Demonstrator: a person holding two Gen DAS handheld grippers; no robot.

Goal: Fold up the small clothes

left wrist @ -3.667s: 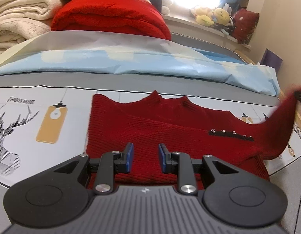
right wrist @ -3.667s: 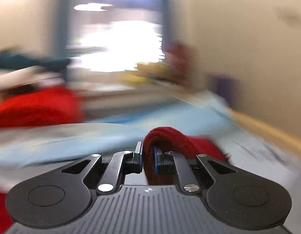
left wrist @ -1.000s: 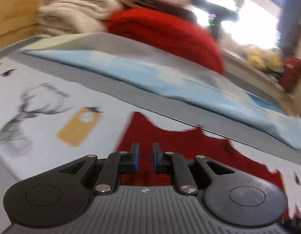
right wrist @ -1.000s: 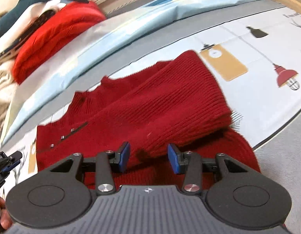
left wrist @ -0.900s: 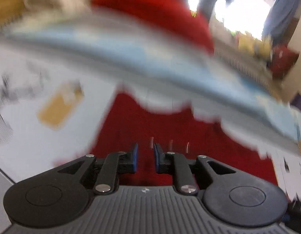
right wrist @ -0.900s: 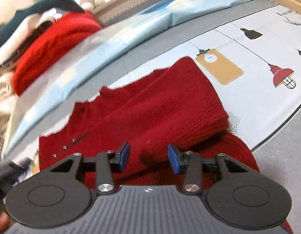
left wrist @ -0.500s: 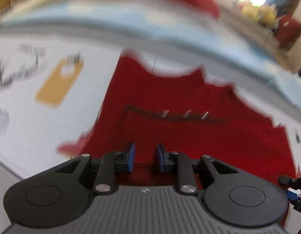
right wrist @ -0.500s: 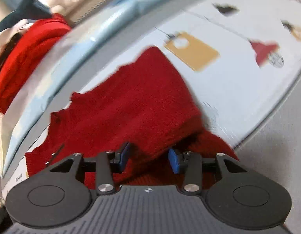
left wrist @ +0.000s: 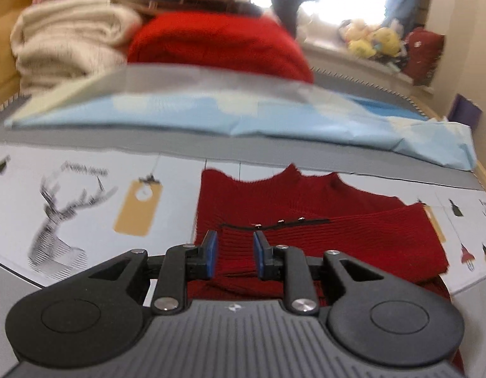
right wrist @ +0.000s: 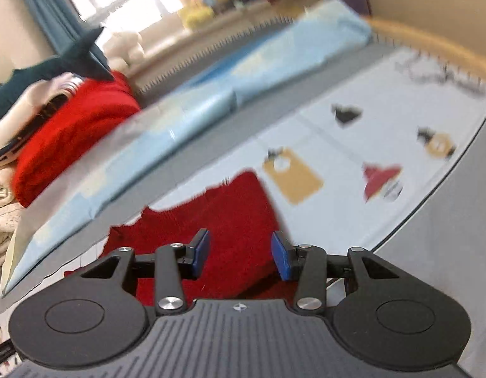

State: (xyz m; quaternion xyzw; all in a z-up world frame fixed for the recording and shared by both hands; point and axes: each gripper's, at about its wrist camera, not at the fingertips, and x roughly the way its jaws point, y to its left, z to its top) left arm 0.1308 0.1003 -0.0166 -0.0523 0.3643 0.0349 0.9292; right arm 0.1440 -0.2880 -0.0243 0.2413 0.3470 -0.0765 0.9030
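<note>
Half a second ago the left gripper (left wrist: pixel 232 253) had its blue pads close together low over the dark red ribbed knit sweater (left wrist: pixel 309 230); now the pads stand apart with nothing between them, and the view has pulled back and steadied, so the whole folded garment shows. The right gripper (right wrist: pixel 239 253) has kept its jaws spread wide and empty, but its camera has swung, and the scene behind it is now tilted and smeared.

No box or basket appears in either view. The sweater lies flat on the white bedsheet printed with a deer head and tan tags (left wrist: pixel 85 208), one sleeve folded across the body toward 3 o'clock, a dark placket with small metal studs (left wrist: pixel 274 223) running across it.

In the left wrist view the sweater sits directly ahead of the pads, at 12 o'clock, its near hem passing under them. In the right wrist view the sweater (right wrist: pixel 230 220) fills the gap between the pads and spreads toward 10 o'clock. A pale blue folded sheet (left wrist: pixel 243 119) lies beyond, with a bright red blanket (left wrist: pixel 217 44) behind it.
</note>
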